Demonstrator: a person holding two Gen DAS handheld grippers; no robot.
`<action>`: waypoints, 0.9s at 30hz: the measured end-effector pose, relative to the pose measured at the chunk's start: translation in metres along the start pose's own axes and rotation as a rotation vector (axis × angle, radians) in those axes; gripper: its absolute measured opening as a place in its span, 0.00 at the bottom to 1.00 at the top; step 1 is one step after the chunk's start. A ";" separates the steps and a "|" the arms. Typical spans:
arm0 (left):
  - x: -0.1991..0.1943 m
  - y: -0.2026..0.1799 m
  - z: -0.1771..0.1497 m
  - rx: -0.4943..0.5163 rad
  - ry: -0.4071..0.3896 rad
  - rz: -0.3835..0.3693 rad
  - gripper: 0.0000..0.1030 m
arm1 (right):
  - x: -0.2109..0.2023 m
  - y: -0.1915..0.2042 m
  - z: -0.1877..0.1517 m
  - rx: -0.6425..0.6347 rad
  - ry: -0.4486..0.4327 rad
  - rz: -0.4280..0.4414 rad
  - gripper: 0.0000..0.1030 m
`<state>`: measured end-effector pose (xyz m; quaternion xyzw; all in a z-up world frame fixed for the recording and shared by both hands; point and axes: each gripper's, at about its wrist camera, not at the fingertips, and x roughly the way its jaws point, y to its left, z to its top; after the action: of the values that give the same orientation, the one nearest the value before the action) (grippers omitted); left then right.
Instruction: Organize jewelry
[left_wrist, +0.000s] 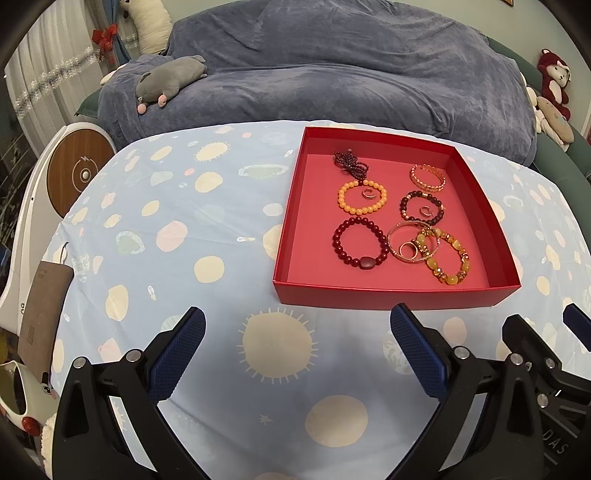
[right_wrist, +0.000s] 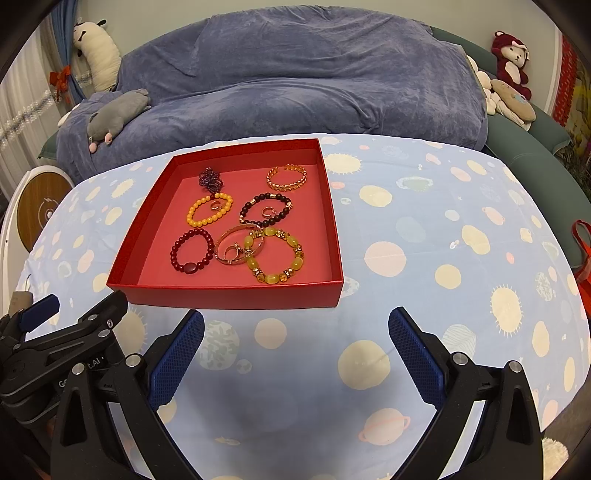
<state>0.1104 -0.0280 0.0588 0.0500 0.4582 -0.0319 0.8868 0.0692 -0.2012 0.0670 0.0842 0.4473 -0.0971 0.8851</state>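
Inside the red box on the planet-print tablecloth all the jewelry is already sitting, while the left gripper and right gripper hover just short of its near wall, both spread wide and holding nothing. Biggest risk imo is the tangle: the thin bangle overlaps the yellow bead bracelet, with small rings inside it, so grabbing one probably drags the others, or a ring slips out of those wide pads

A planet-print tablecloth carries a red tray.
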 end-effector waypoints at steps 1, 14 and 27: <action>0.000 0.000 0.000 0.000 0.000 -0.001 0.93 | 0.000 0.000 0.000 0.002 0.000 0.001 0.94; 0.000 -0.001 -0.001 0.004 -0.003 -0.001 0.93 | 0.001 -0.001 -0.001 0.003 0.001 0.002 0.94; 0.000 -0.002 -0.001 0.006 -0.005 0.000 0.93 | 0.001 -0.002 -0.002 0.001 0.000 0.001 0.94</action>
<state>0.1095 -0.0297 0.0585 0.0526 0.4558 -0.0335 0.8879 0.0682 -0.2031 0.0648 0.0848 0.4472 -0.0971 0.8851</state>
